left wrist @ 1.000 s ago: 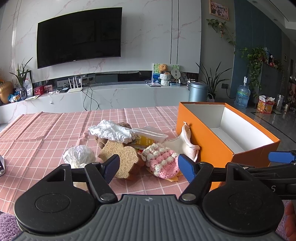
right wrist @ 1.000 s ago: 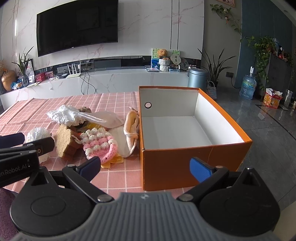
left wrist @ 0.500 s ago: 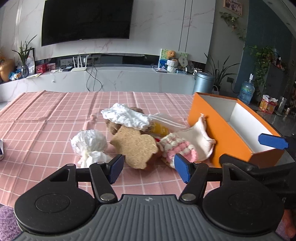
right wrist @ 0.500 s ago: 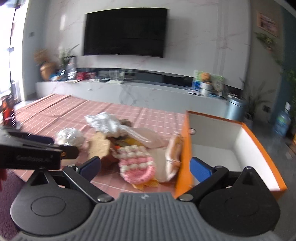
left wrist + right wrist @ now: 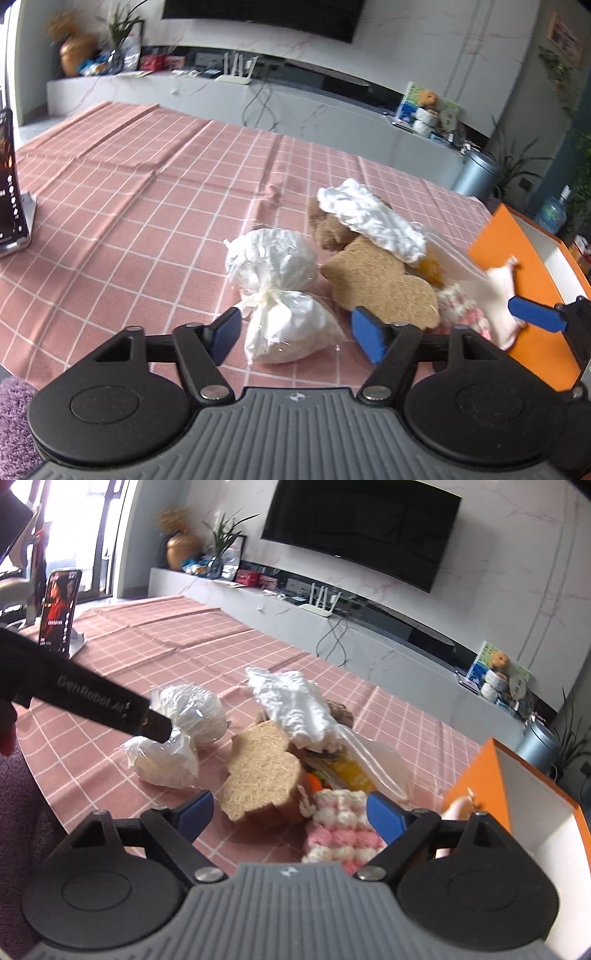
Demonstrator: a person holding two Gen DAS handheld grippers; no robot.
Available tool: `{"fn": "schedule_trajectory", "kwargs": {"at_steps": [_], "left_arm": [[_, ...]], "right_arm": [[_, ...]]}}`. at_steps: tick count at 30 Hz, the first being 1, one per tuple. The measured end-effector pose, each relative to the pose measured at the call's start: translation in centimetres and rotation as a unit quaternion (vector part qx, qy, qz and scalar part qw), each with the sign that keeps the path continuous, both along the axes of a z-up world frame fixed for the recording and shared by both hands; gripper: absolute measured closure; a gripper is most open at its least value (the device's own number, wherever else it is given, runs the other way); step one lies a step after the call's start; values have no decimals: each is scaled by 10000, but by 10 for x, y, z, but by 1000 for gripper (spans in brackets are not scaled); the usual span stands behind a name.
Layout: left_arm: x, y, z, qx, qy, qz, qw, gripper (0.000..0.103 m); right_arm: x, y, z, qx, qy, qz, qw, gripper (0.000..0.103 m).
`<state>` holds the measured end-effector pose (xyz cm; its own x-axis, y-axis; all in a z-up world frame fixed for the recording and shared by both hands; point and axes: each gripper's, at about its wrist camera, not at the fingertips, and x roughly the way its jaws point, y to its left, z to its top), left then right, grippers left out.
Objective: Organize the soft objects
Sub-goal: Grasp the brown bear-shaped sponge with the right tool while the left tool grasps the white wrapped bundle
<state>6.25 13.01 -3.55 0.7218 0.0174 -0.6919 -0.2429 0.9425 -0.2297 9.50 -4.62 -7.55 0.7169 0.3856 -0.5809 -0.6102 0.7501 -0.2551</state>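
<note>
A pile of soft objects lies on the pink checked tablecloth (image 5: 147, 206). A white tied plastic bag (image 5: 280, 291) sits between the fingers of my left gripper (image 5: 295, 332), which is open around its near end. Beside it lie a brown loofah pad (image 5: 380, 284), a crumpled white bag (image 5: 369, 221) and a pink-and-white knitted piece (image 5: 465, 314). My right gripper (image 5: 291, 816) is open, just in front of the loofah pad (image 5: 262, 771) and the knitted piece (image 5: 340, 834). The orange box (image 5: 480, 786) stands at the right.
A phone on a stand (image 5: 59, 609) stands at the table's far left; it also shows in the left wrist view (image 5: 9, 206). A TV console runs along the back wall. A purple rug (image 5: 14, 417) lies below the table's near edge.
Both grippers swung left and dropped toward the pile. The left one now straddles the white tied bag; the right one faces the loofah pad and knitted piece instead of the box.
</note>
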Motion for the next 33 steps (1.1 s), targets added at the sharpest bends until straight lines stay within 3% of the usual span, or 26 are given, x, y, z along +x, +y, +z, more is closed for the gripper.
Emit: {"fn": "schedule_trajectory", "kwargs": {"at_steps": [11, 19, 27, 32, 33], "left_arm": [[39, 4, -32, -159, 580, 153, 9981, 16], [43, 10, -37, -287, 552, 77, 9980, 27], [51, 17, -43, -353, 453, 69, 9983, 28], [50, 16, -46, -267, 408, 7, 9988, 41], [49, 16, -45, -248, 395, -11, 9989, 48]], "right_arm": [[30, 41, -28, -419, -127, 357, 9984, 15], [34, 59, -48, -851, -312, 491, 9947, 14], [36, 61, -58, -981, -358, 385, 9938, 25], [35, 57, -57, -882, -306, 372, 9949, 27], [34, 56, -55, -847, -283, 388, 9952, 27]]}}
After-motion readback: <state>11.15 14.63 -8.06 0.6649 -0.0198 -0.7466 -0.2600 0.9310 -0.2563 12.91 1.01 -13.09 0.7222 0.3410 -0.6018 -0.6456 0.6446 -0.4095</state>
